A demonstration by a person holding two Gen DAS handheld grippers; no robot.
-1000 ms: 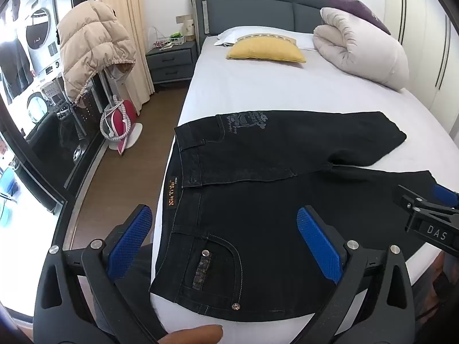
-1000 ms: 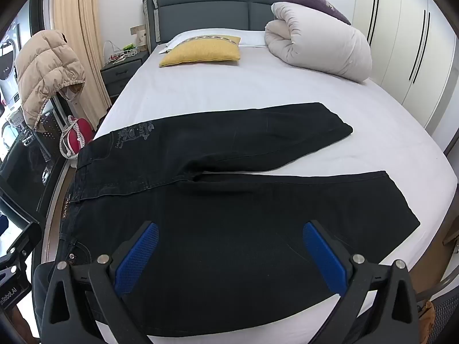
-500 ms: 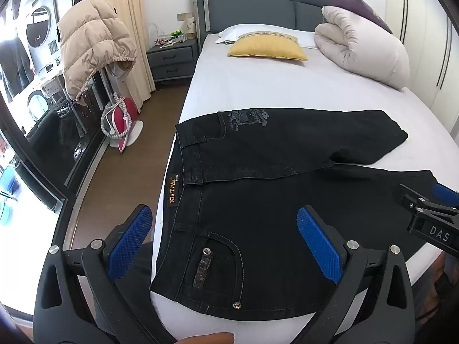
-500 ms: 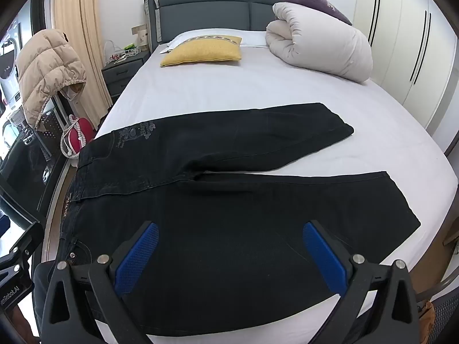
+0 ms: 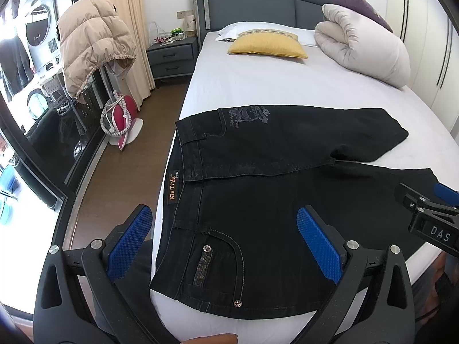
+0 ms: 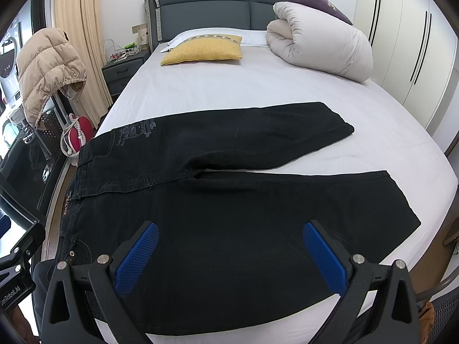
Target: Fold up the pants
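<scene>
Black pants (image 5: 258, 200) (image 6: 243, 200) lie flat across the near end of the bed, waistband toward the left edge, both legs spread to the right with a gap between them. My left gripper (image 5: 226, 240) hovers open above the waist and front pocket, its blue pads (image 5: 318, 243) wide apart with nothing between them. My right gripper (image 6: 229, 258) hovers open above the near leg, holding nothing. The right gripper's tip (image 5: 424, 218) shows at the right edge of the left wrist view.
The white bed sheet (image 6: 243, 86) stretches behind the pants. A yellow pillow (image 6: 203, 48) and a rolled duvet (image 6: 321, 48) lie near the grey headboard. A nightstand (image 5: 172, 57), a beige jacket (image 5: 91, 43) and a red object (image 5: 120, 117) stand left on the wooden floor.
Both views have barely shifted; the pants sit slightly lower in the frames. Both grippers remain open over the pants.
</scene>
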